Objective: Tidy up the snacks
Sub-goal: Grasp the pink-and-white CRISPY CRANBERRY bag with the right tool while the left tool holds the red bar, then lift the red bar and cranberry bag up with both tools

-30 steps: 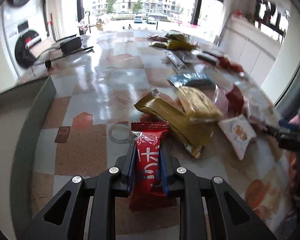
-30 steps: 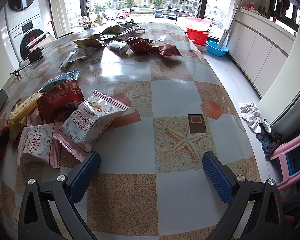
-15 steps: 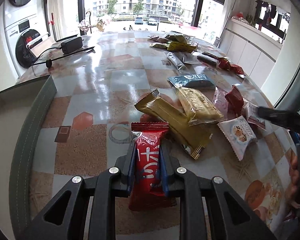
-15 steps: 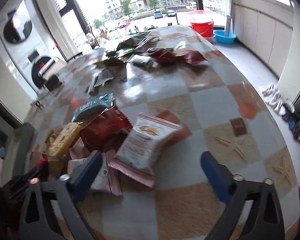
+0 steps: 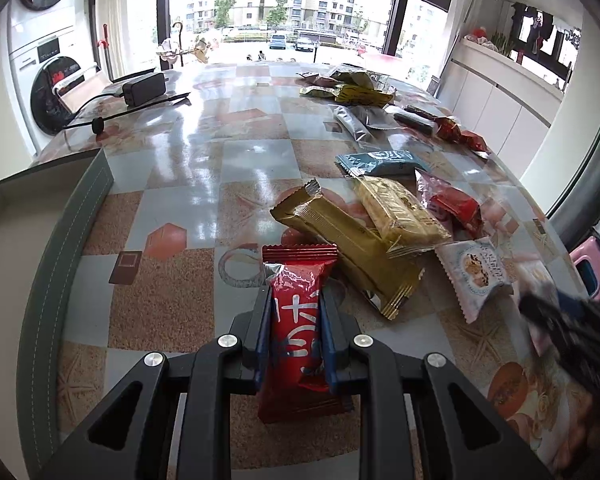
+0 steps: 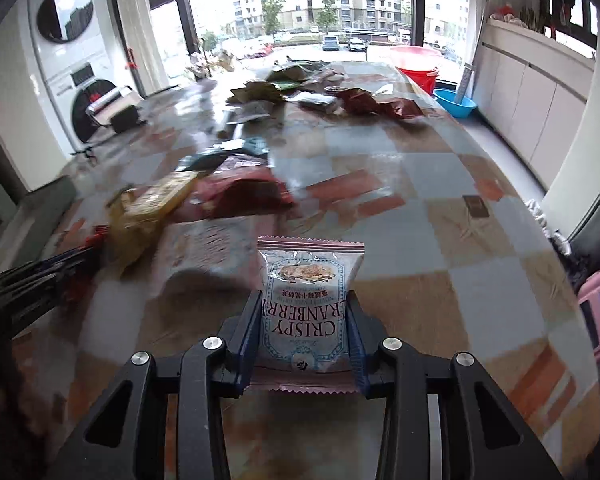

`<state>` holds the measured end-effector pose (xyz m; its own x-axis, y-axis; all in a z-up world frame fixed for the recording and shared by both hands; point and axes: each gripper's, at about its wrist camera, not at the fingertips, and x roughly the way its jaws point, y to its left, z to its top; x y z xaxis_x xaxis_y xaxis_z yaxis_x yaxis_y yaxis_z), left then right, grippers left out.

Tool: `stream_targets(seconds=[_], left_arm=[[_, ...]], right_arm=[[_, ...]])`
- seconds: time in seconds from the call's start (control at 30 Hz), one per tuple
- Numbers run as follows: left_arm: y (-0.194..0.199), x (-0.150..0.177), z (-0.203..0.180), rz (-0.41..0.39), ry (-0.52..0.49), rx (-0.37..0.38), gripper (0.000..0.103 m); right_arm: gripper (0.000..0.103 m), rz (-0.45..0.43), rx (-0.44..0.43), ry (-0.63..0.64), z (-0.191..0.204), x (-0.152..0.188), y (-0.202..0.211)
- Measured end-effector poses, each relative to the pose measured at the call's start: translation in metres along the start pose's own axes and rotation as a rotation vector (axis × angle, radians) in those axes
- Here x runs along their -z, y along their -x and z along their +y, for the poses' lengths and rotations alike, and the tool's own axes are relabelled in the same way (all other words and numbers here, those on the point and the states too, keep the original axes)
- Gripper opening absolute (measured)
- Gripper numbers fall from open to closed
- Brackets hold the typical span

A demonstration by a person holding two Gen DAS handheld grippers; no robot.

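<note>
While the left tool (image 5: 294,332) clamps a red snack bar (image 5: 298,320) by its sides, the right tool (image 6: 303,332) has just been closing onto a cranberry crisp packet (image 6: 306,304). Both grips are narrow, so a slippery wrapper could slide out. Blur leaves the right grip's firmness uncertain. The tray (image 5: 72,216) wall at left-view left may snag; the desk (image 6: 440,216) at right-view right lies open.

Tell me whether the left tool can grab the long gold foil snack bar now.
Probably not: the left tool is shut on a red snack packet; the gold bar lies uncovered just ahead.
</note>
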<state>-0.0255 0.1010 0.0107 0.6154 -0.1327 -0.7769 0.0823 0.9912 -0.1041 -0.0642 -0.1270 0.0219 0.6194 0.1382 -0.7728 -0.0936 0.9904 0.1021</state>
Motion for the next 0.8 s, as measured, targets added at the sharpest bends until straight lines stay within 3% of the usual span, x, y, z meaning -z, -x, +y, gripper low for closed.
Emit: stream_targets(seconds=[0.1,0.2,0.33,0.4,0.53,0.67,0.8], left_arm=[[0.005,0.004,0.01,0.009,0.038,-0.02,0.024],[0.012,0.011,0.017,0.024,0.045,-0.015,0.024],[0.004,0.0,0.008,0.062,-0.021,-0.046,0.024],[-0.002,-0.007,0.007,0.062,-0.024,-0.039,0.024],[-0.009,-0.008,-0.001,0.01,-0.074,-0.079,0.024],[-0.008,-0.008,0.0,0.01,-0.072,-0.052,0.024],[-0.007,-0.009,0.006,0.007,-0.044,-0.02,0.025]], right_arm=[[0.04,-0.009,-0.05,0.151,0.042,0.014,0.016],[0.04,0.036,-0.027,0.334,0.084,0.02,0.007],[0.04,0.063,-0.021,0.282,0.093,-0.013,-0.031],[0.04,0.083,-0.064,0.246,0.097,-0.029,-0.047],[0.04,0.038,-0.075,0.264,0.1,-0.031,-0.054],[0.04,0.033,-0.109,0.217,0.093,-0.028,-0.049],[0.04,0.033,-0.074,0.246,0.1,-0.027,-0.048]])
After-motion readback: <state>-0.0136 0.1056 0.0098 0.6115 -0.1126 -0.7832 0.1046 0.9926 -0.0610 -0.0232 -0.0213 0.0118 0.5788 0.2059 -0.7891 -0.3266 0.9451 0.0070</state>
